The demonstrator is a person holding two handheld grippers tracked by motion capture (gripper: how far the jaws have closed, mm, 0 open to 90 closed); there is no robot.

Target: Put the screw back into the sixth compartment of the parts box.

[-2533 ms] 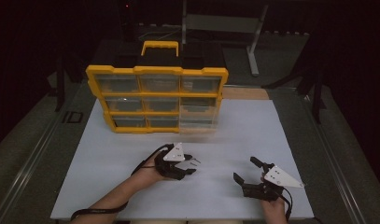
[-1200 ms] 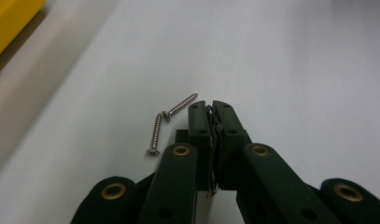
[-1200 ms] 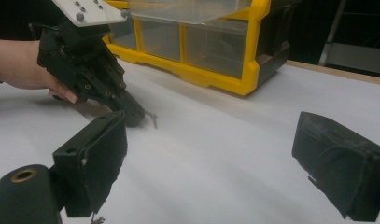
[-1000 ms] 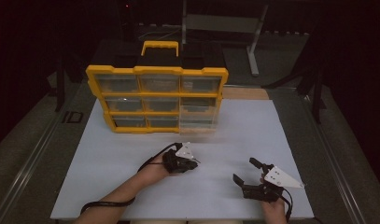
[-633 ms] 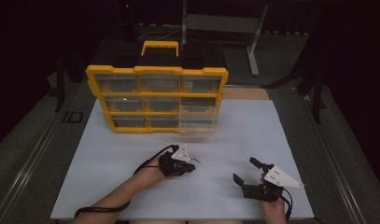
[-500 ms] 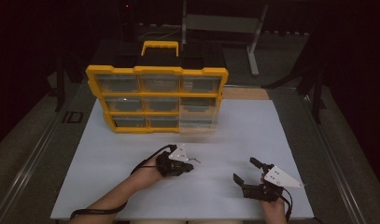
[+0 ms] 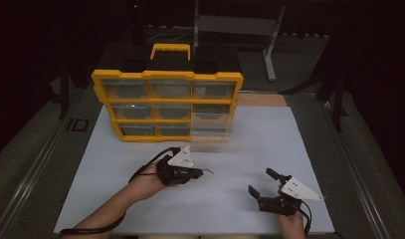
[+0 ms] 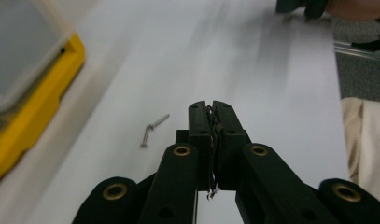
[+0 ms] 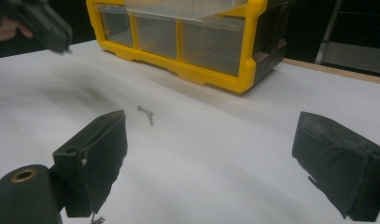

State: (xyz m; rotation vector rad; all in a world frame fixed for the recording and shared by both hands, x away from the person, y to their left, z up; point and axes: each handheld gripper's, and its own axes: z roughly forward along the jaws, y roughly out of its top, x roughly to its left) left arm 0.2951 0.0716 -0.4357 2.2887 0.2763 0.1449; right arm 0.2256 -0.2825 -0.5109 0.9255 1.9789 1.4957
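White tabletop (image 8: 271, 93): screws (image 8: 151, 127) just left of closed left claw (image 8: 211, 105).

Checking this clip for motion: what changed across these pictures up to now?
The left tool, shut, shifted slightly toward the organizer; whether it holds anything, I cannot tell. Two screws lie on the sheet. The right tool, open, and the organizer stayed put.

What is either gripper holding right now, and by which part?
Nothing that can be made out. The left gripper has its jaws shut together, with the screws lying loose on the white table; the right gripper is open and empty.
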